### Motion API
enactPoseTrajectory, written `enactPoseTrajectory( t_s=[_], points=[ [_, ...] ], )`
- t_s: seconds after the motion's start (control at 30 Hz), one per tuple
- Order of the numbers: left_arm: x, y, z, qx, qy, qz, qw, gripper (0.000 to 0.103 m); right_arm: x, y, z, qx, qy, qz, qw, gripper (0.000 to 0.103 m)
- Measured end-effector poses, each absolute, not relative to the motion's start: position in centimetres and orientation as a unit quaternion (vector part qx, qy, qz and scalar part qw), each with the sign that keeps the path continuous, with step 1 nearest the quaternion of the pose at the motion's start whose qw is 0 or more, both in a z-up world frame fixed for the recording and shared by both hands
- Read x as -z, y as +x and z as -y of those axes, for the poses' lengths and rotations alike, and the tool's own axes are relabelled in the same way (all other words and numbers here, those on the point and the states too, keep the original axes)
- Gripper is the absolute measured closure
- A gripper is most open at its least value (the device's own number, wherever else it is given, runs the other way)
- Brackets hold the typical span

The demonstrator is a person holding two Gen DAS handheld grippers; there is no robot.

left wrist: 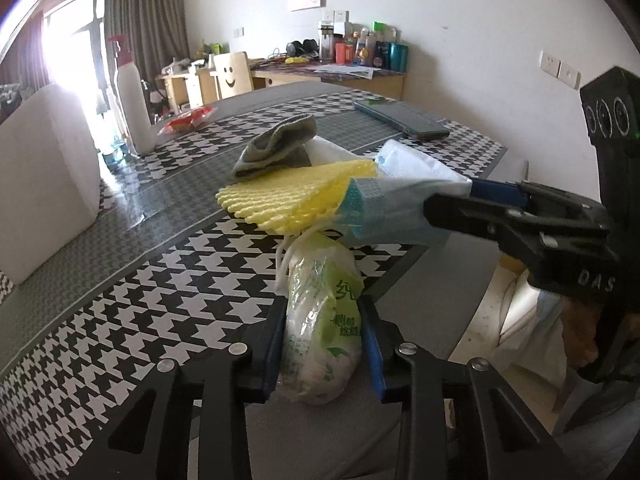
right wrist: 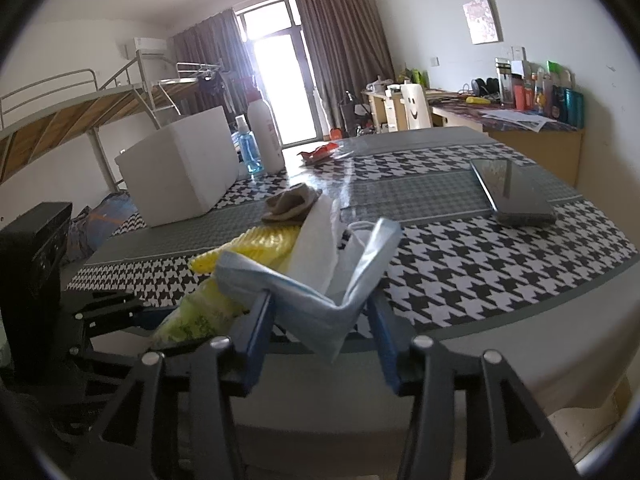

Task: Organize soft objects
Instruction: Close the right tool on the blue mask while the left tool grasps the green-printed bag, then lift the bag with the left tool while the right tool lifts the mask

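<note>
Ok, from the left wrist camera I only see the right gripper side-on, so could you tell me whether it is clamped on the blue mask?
Observer: No, the right gripper stands open; the blue mask lies loose between its fingers.
Operator: Thanks. What is behind the white box?
Observer: A blue spray bottle stands behind the white box, next to the white bottle.
Operator: And further left?
Observer: A metal bunk bed stands there.
</note>
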State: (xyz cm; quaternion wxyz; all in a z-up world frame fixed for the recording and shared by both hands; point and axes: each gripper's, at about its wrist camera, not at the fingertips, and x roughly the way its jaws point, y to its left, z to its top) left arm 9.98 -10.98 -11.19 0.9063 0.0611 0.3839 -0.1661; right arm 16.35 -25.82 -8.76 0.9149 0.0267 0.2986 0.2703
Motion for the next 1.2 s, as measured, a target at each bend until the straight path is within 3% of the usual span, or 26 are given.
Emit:
enactPoseTrajectory(
  t_s=[0.03, 0.23, 0.27, 0.3, 0.37, 0.43, 1.2],
  points=[
    [11.1, 9.9, 10.9, 0.168, 0.06, -0.383, 0.906, 0.067, 8.8, 16.3, 25.8, -0.271, 0.024, -0.299, 0.915, 0.043],
    [10.7, 9.1, 10.7, 0.174, 0.06, -0.374, 0.909, 0.068, 9.0, 16.0, 25.8, -0.278, 0.023, -0.301, 0.912, 0.045],
    [10.6, 9.0, 10.5, 0.174, 0.057, -0.373, 0.91, 0.068, 9.0, 16.0, 25.9, -0.28, 0.024, -0.302, 0.911, 0.061],
    [10.5, 9.0, 10.5, 0.174, 0.055, -0.372, 0.91, 0.068, 9.0, 16.0, 25.9, -0.282, 0.022, -0.304, 0.91, 0.067],
    [10.2, 8.7, 10.1, 0.171, 0.052, -0.368, 0.913, 0.068, 9.0, 15.8, 26.0, -0.283, 0.02, -0.306, 0.909, 0.078],
    [10.0, 8.4, 9.8, 0.169, 0.051, -0.363, 0.915, 0.068, 8.8, 15.6, 26.2, -0.288, 0.021, -0.308, 0.907, 0.083],
    [7.0, 5.6, 5.6, 0.128, 0.026, -0.315, 0.94, 0.069, 4.4, 15.0, 25.9, -0.292, 0.043, -0.257, 0.92, 0.084]
  ],
)
